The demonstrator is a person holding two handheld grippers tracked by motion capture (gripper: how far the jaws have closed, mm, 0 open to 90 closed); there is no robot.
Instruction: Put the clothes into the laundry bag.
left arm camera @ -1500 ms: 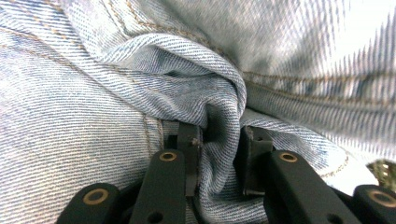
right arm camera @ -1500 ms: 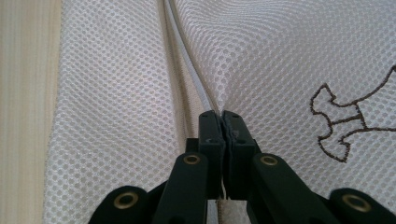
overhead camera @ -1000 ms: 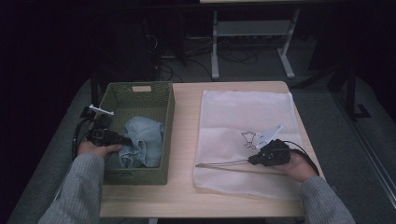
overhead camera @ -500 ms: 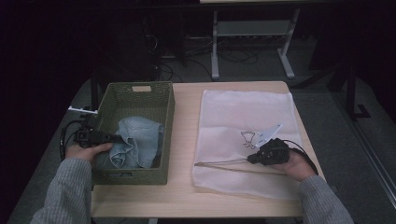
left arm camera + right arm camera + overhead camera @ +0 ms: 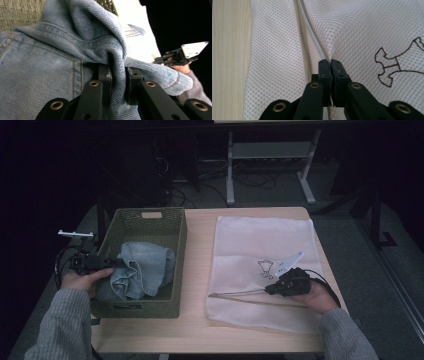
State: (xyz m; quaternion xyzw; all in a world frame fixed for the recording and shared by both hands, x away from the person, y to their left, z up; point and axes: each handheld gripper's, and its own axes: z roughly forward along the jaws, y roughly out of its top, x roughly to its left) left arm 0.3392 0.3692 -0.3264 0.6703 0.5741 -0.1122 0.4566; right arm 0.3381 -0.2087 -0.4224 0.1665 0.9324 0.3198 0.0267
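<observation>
A blue denim garment (image 5: 142, 270) lies bunched in a green woven basket (image 5: 181, 245) at the table's left. My left gripper (image 5: 111, 263) reaches over the basket's left wall. In the left gripper view its jaws (image 5: 117, 75) are shut on a thick fold of the denim (image 5: 50, 55). A white mesh bag (image 5: 260, 240) with a brown outline drawing lies flat at the right. My right gripper (image 5: 268, 291) rests on the bag's near part. It is shut (image 5: 330, 62) on a pinch of mesh (image 5: 362, 30) next to the white zipper line (image 5: 310, 32).
The wooden table (image 5: 197, 320) shows bare between the basket and the bag and along the front edge. A metal stand (image 5: 270, 150) is on the dark floor behind the table. The right hand and its gripper (image 5: 175, 57) appear far off in the left gripper view.
My left hand has drawn a little left and up toward the basket's left wall, the denim fold coming with it. The right gripper has stayed where it was.
</observation>
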